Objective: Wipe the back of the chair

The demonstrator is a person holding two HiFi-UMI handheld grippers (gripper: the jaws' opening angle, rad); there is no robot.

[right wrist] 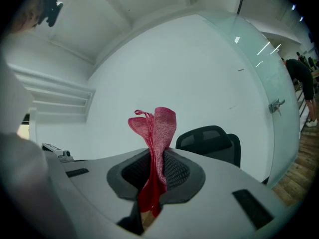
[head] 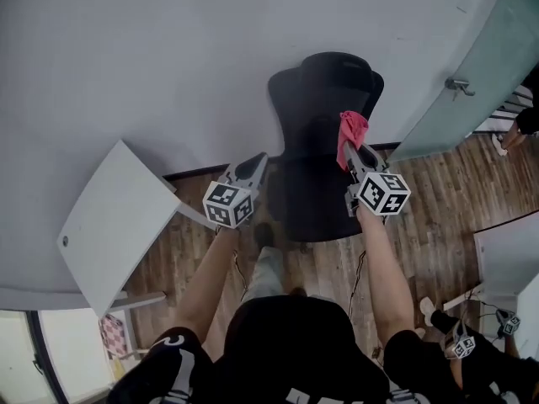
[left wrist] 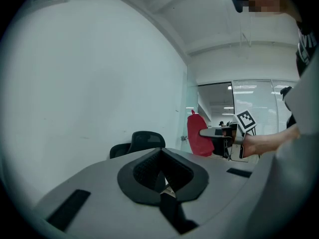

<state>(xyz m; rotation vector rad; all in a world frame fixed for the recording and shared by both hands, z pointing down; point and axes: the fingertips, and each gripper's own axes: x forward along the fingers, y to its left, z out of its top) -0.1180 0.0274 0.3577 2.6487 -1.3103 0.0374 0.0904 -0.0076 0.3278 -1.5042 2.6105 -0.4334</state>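
Your right tongs (head: 350,151) clench a red cloth (head: 351,131) at the back of the chair (head: 324,91); contact is unclear. Your left tongs (head: 256,162), closed and empty, hang left of the chair. Wiping seems barely begun, so most of the back remains.

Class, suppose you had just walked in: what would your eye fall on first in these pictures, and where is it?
The bright pink knitted cloth stands out. It is clamped in the right hand-held gripper in front of the black office chair, which stands by the white wall. The left hand-held gripper is shut on nothing, to the chair's left.
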